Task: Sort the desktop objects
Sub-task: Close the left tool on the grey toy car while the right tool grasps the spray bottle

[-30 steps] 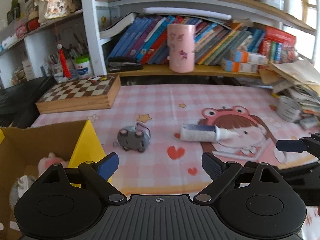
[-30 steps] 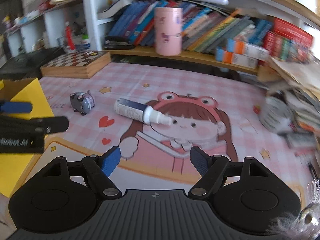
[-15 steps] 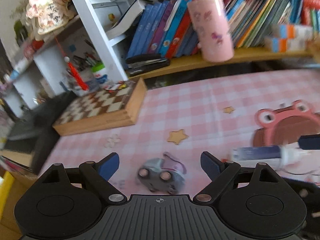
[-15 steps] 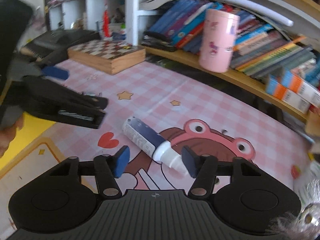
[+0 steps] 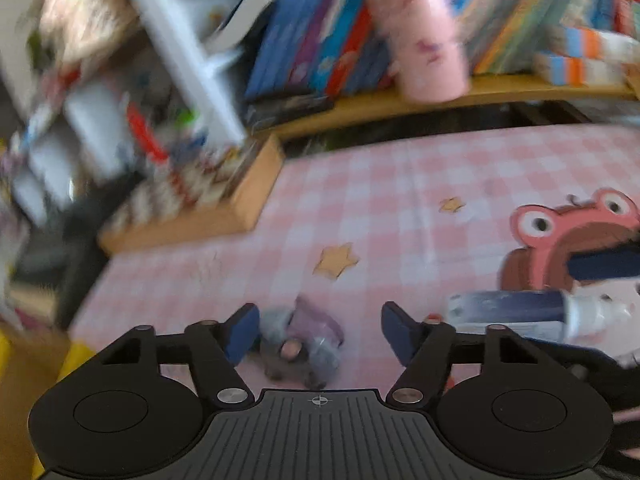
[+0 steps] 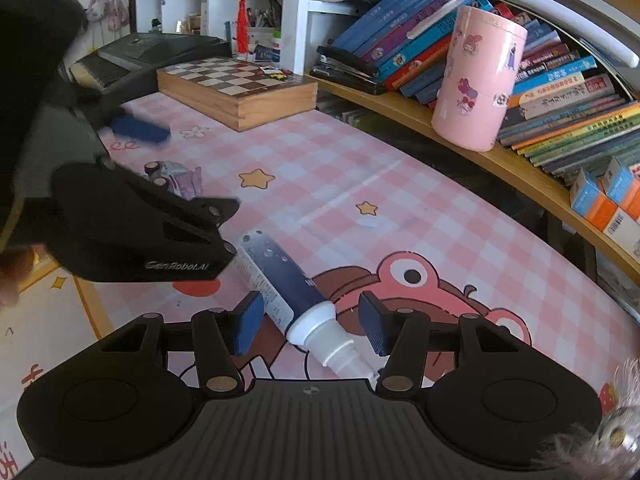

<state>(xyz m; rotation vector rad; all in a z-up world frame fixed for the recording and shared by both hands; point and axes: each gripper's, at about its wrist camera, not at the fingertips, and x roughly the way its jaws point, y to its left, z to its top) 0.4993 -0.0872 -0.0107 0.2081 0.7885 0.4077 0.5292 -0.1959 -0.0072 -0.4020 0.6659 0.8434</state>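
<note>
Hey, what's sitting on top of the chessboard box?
A few small colourful bits lie near the far edge of the chessboard box; they are too small to identify. The rest of its top is bare. Its inside is closed from view.

Two low wrist views over the pink mat (image 5: pixel 400 184)
Both face the bookshelf (image 6: pixel 500 160) from close above the mat; each shows the chessboard box (image 6: pixel 240 88) and pink canister (image 5: pixel 420 36).

toy car (image 6: pixel 173 176) left of bottle (image 6: pixel 280 280), both on mat (image 6: pixel 360 168)

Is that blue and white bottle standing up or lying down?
Lying down: the bottle rests lengthwise on the pink mat, cap on.
</note>
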